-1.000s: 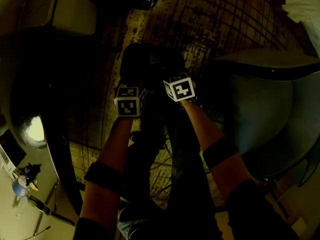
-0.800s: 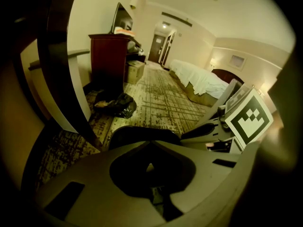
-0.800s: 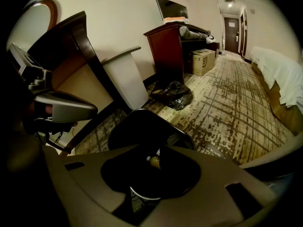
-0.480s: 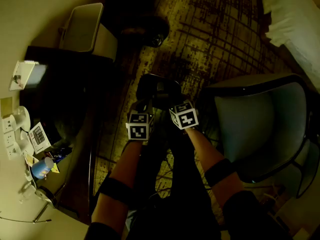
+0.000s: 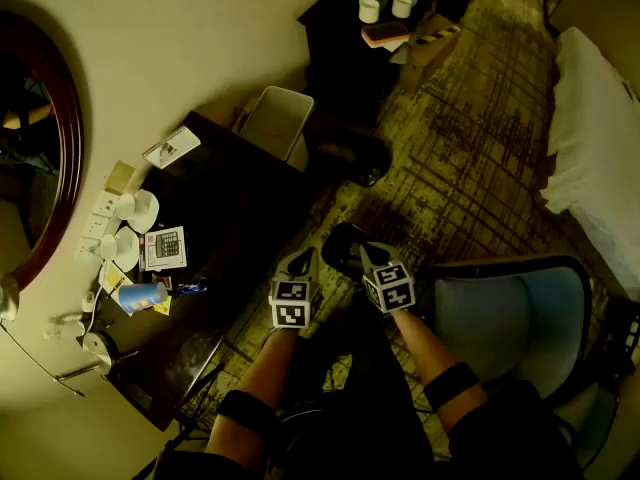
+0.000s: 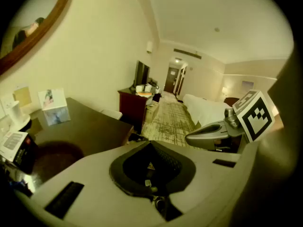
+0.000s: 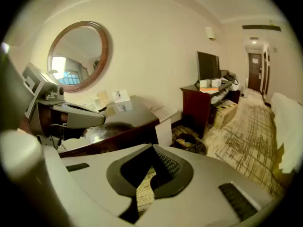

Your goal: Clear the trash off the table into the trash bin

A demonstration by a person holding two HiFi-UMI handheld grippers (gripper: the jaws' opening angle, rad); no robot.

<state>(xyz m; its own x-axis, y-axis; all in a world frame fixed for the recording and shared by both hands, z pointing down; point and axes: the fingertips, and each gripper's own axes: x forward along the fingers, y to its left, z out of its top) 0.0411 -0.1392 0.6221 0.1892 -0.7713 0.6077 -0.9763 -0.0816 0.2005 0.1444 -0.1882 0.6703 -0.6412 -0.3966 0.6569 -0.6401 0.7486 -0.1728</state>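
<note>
While the left claw (image 5: 302, 263) and the right claw (image 5: 372, 256) both hang shut and empty above the carpet (image 5: 470, 148), the left is judged nearer to the dark tabletop (image 5: 240, 208). Trash, a blue crumpled piece (image 5: 142, 297), lies by the tabletop's wall edge, leftward of both claws; the trash bin (image 5: 300, 96) stands just past its far end

Dim room — cream wall (image 5: 220, 38), round mirror (image 5: 28, 143), patterned carpet (image 5: 480, 138), white bed (image 5: 600, 158), blue-grey chair (image 5: 500, 318) — dark cabinet (image 5: 335, 28) further along.
</note>
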